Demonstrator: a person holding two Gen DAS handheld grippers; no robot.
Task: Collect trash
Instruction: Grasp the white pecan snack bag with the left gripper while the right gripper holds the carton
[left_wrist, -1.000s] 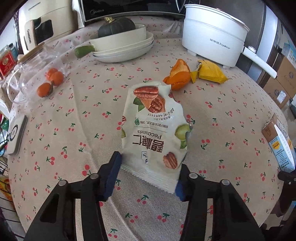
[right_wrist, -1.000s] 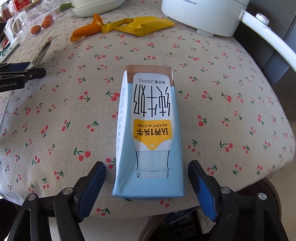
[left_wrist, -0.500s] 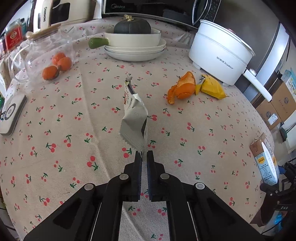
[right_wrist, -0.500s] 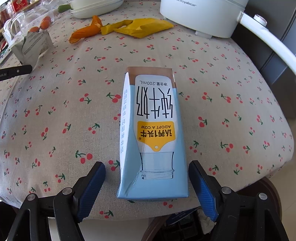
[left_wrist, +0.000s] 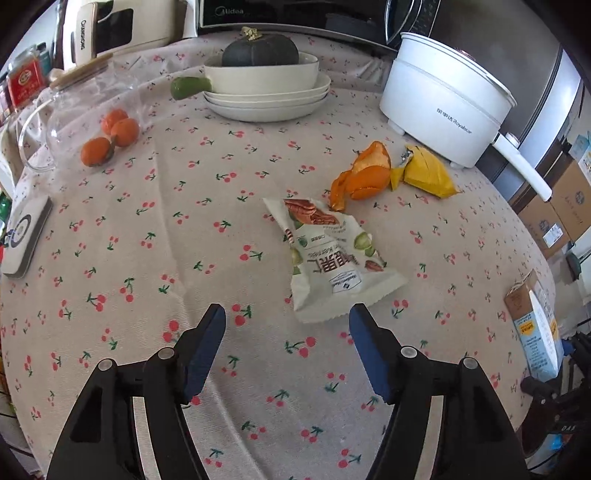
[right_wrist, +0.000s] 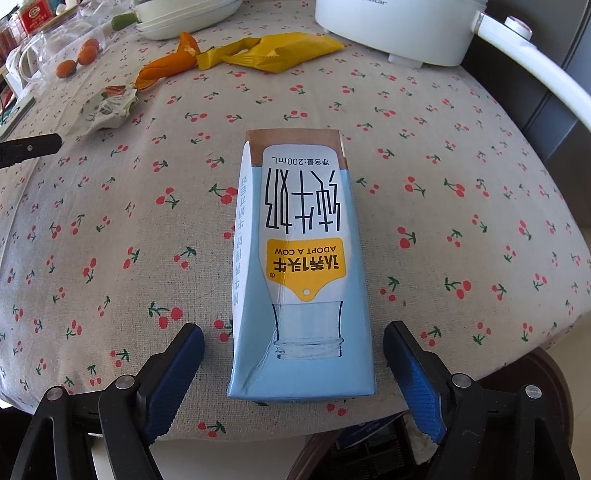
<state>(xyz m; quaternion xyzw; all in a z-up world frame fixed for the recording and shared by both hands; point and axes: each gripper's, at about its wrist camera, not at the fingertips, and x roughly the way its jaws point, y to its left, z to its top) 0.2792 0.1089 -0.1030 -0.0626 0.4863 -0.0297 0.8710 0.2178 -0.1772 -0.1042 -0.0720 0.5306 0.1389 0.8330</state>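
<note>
Table (left_wrist: 155, 236), round, under a cherry-print cloth: carries all the litter. Milk carton (right_wrist: 301, 266), pale blue, lying flat at the near right edge, its base toward the right gripper (right_wrist: 293, 343); that gripper's jaws stand apart on either side of the carton without touching it and have just been opening a little wider. Best practice, as a judgement: lower squarely, close on the two long sides, and lift straight so the carton does not slide off the edge. Snack bag (left_wrist: 332, 258), crumpled, lying near the table's middle just beyond the left gripper (left_wrist: 288, 325), whose jaws have just been opening, nothing between them; re-grip it at the near crimped edge. Yellow wrapper (left_wrist: 424, 173) and orange peel (left_wrist: 364, 177), far right, touching: uncollected.
</note>
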